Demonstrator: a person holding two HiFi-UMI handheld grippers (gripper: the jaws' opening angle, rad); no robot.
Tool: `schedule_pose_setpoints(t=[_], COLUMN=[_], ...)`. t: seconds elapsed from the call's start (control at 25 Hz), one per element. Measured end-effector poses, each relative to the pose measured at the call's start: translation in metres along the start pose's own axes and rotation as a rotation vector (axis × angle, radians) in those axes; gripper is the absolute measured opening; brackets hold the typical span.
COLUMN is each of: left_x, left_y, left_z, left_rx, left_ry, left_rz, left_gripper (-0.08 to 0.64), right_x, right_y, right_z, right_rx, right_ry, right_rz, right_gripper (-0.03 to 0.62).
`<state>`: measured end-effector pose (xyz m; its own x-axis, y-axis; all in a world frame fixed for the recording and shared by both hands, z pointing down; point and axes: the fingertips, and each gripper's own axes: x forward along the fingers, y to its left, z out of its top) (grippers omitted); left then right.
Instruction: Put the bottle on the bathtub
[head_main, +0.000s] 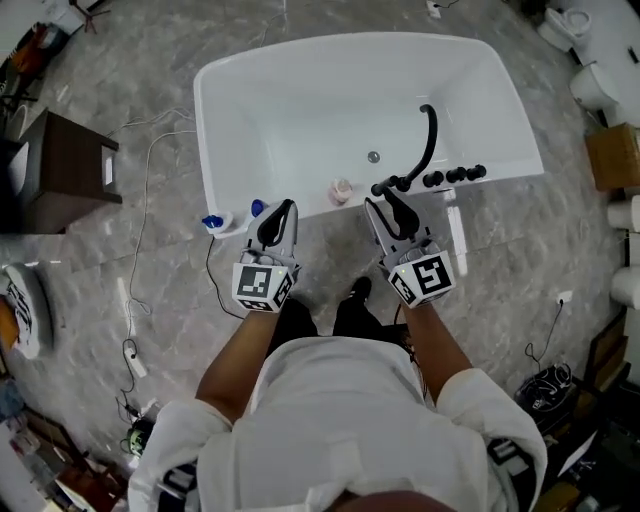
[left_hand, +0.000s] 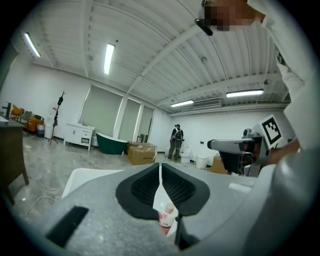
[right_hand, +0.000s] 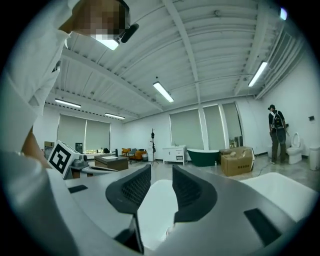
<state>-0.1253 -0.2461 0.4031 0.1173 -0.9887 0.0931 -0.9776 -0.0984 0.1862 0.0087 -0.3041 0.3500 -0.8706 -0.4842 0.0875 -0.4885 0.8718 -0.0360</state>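
- The grey marbled floor (head_main: 500, 260) runs all round me.
- The white bathtub (head_main: 300, 110) stands in front of me, its long near rim just ahead of both my tools. In the right gripper view its white surface (right_hand: 155, 210) fills the gap between the jaws.
- A dark wooden cabinet (head_main: 60, 170) sits well off to the tub's left.
- My left gripper (head_main: 283, 208) hangs just short of the near rim. Its jaws are pressed together at the tips with nothing between them (left_hand: 160, 170).
- My right gripper (head_main: 380, 207) hovers near the tub's fittings. Its jaws are spread apart and hold nothing (right_hand: 161, 182).
- The black faucet (head_main: 428, 145) curves up over the basin from the near rim, with a row of black knobs beside it.
- The bottle (head_main: 341, 190), small, pale and pinkish, stands upright on the near rim between my two tools, touching neither. I see it low behind the left jaws (left_hand: 166, 218).
- Small blue-topped items (head_main: 213, 222) lie at the tub's near-left corner; I cannot tell what they are.
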Motion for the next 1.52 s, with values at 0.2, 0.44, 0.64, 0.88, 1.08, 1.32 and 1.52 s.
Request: schedule_pose_setpoints(t=[0.2,0.44,0.64,0.88,1.08,1.32,1.52], left_x=[0.0,-0.019,-0.035,-0.062,-0.068,-0.066,-0.062], left_y=[0.01,-0.006,0.006,0.024,0.032,0.028,0.012], left_z=[0.061,0.124,0.174,0.207,0.196,0.178,0.175], left_rx=[0.019,0.052,0.088,0.145,0.126,0.098,0.046], left_ry=[-0.059,-0.12,-0.15,-0.159,-0.086,-0.024,-0.034], left_rz=[0.006,-0.03,0.013,0.077,0.069,0.046,-0.04], left_gripper=[0.029,0.02,0.018,0.018,0.018,0.018,0.017], right_x=[0.011,-0.016,-0.031,-0.039,-0.04,-0.048,-0.056], right_y=[-0.006,0.001,-0.002,-0.006,-0.004,-0.004,-0.005], right_z=[0.083,0.141,0.152,0.142,0.14,0.132,0.13], right_rx=[-0.078,-0.12,-0.109,-0.073,-0.062,-0.037,-0.023], right_ry=[-0.098,-0.131,-0.105,-0.065,-0.052,-0.044,-0.049], right_rz=[0.034,0.068,0.033,-0.042,-0.06,-0.055,-0.067], right_gripper=[0.11,0.068,0.048,0.031,0.026,0.024,0.021])
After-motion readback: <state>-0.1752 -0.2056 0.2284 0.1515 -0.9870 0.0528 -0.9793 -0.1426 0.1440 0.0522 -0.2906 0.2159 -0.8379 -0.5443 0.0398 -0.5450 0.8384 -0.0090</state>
